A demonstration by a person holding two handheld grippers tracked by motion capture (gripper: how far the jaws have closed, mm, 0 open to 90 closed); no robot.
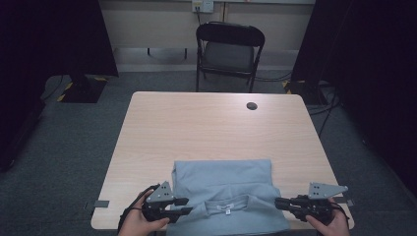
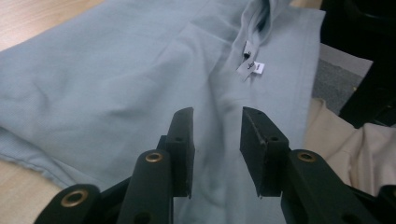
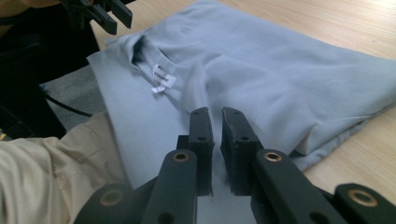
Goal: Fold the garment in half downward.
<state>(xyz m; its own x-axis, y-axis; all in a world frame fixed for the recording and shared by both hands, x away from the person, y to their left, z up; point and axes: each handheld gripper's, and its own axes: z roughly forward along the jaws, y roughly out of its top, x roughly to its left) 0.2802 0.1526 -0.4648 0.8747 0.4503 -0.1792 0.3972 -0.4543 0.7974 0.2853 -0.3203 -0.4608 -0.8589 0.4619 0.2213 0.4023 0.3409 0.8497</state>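
A folded light grey-blue T-shirt [image 1: 223, 182] lies at the near edge of the wooden table [image 1: 211, 123], collar and white neck label [image 1: 227, 210] toward the person. My left gripper [image 1: 189, 205] sits at the shirt's left side; in the left gripper view its jaws [image 2: 217, 112] stand open just above the cloth [image 2: 116, 70], holding nothing, with the label [image 2: 250, 65] beyond. My right gripper [image 1: 276, 202] points at the shirt's right edge. Its jaws [image 3: 218, 111] hover over the shirt [image 3: 280, 70] with only a narrow gap, and no cloth is pinched. The left gripper [image 3: 112, 14] appears far off.
A black folding chair [image 1: 230, 49] stands beyond the far edge of the table. A dark round cable hole [image 1: 252, 105] sits at the far right of the tabletop. Bare wood stretches past the shirt. The person's beige clothing [image 3: 46, 163] is below the near edge.
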